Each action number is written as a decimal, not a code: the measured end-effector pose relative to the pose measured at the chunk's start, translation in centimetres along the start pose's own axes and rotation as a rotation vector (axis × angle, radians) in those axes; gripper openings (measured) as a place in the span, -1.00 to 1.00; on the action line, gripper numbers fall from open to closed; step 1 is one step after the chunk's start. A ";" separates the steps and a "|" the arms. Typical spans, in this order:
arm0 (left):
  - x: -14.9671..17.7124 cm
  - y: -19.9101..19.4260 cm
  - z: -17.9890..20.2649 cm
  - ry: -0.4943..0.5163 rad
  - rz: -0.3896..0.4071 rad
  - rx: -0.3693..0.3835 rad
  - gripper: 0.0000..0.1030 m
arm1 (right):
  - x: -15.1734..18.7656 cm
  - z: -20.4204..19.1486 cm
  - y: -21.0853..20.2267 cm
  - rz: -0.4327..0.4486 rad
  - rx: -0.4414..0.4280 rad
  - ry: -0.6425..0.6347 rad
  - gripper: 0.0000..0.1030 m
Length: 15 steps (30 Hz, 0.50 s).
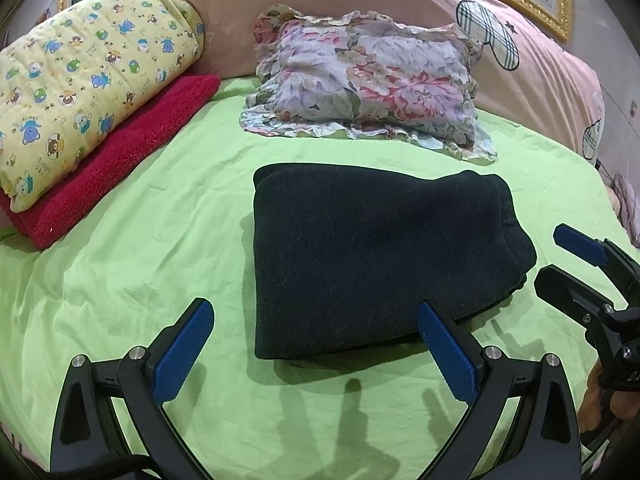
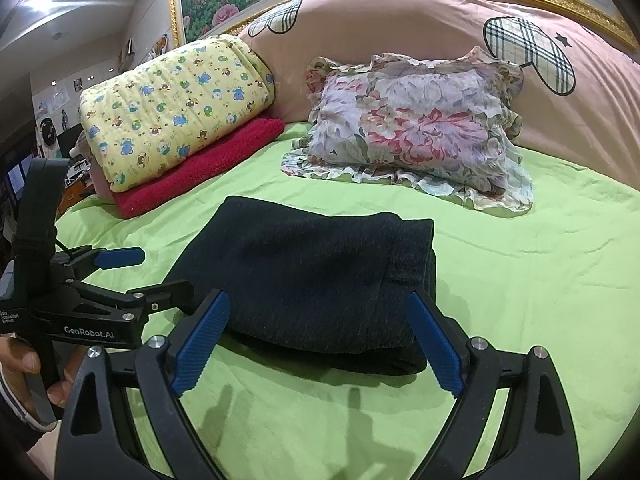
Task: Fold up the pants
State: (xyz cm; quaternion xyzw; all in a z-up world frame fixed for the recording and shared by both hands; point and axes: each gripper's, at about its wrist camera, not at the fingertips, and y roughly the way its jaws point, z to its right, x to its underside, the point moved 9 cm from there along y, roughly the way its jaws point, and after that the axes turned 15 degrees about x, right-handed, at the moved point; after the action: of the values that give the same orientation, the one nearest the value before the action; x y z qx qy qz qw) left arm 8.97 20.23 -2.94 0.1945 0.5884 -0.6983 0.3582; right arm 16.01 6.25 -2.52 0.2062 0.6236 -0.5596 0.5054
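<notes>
The dark pants [image 1: 372, 256] lie folded into a thick rectangle on the green sheet [image 1: 152, 232]; they also show in the right wrist view [image 2: 320, 280]. My left gripper [image 1: 316, 320] is open and empty, held just in front of the pants' near edge. My right gripper [image 2: 318, 316] is open and empty, its jaws wide apart at the near edge of the folded pants. The right gripper shows at the right edge of the left wrist view [image 1: 560, 256], beside the pants. The left gripper shows at the left of the right wrist view [image 2: 164, 274].
A floral pillow [image 1: 368, 80] lies behind the pants. A yellow bear-print quilt [image 1: 92, 76] sits on a red towel [image 1: 120, 160] at the far left. A pink duvet [image 1: 520, 60] is piled at the headboard, with framed pictures behind.
</notes>
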 end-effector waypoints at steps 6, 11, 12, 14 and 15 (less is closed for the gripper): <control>-0.5 -0.2 -0.1 -0.003 0.011 -0.001 0.98 | -0.2 0.0 0.0 0.000 -0.001 0.001 0.77; -0.9 0.1 -0.3 -0.012 0.005 0.008 0.98 | -0.3 0.1 0.1 -0.001 -0.002 0.003 0.77; -1.0 0.1 -0.3 -0.017 0.009 0.014 0.98 | -0.4 0.1 0.1 -0.001 -0.002 0.004 0.77; -1.2 0.3 -0.4 -0.032 0.011 0.033 0.98 | -0.4 0.2 0.2 -0.001 -0.004 0.005 0.78; -1.3 0.3 -0.5 -0.041 0.015 0.037 0.98 | -0.4 0.2 0.2 -0.002 -0.003 0.004 0.78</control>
State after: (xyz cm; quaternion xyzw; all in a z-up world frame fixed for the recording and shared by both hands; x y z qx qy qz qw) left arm 10.01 21.06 -2.36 0.1911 0.5667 -0.7102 0.3715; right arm 16.35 6.26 -2.28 0.2060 0.6256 -0.5588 0.5039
